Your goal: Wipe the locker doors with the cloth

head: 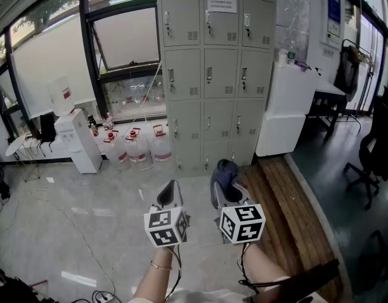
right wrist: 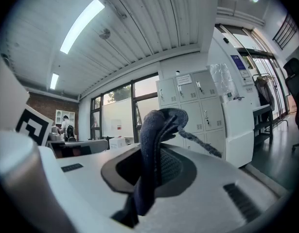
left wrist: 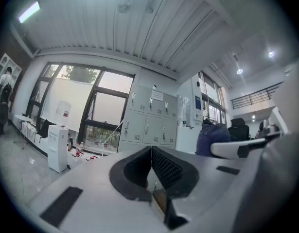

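L tongs: my left gripper, jaws pressed together, nothing betw them. Held out in front of me, tips aimed twd the lockers.
R tongs: my right gripper, just beside the L one, jaws clamped on the cloth.
Cloth: dark blue, pinched betw the R jaws, bunched up over the tips w/ a thin tail hanging off the front. Not touching any door.
Lockers: grey bank, 3 cols x 4 rows, all doors shut, paper notice on the top-middle door. Straight ahead, well apart from both tongs.
L of lockers: water jugs on the floor under the window, white water dispenser further L.
R of lockers: white cabinet just beside them, wooden floor strip in front of it.
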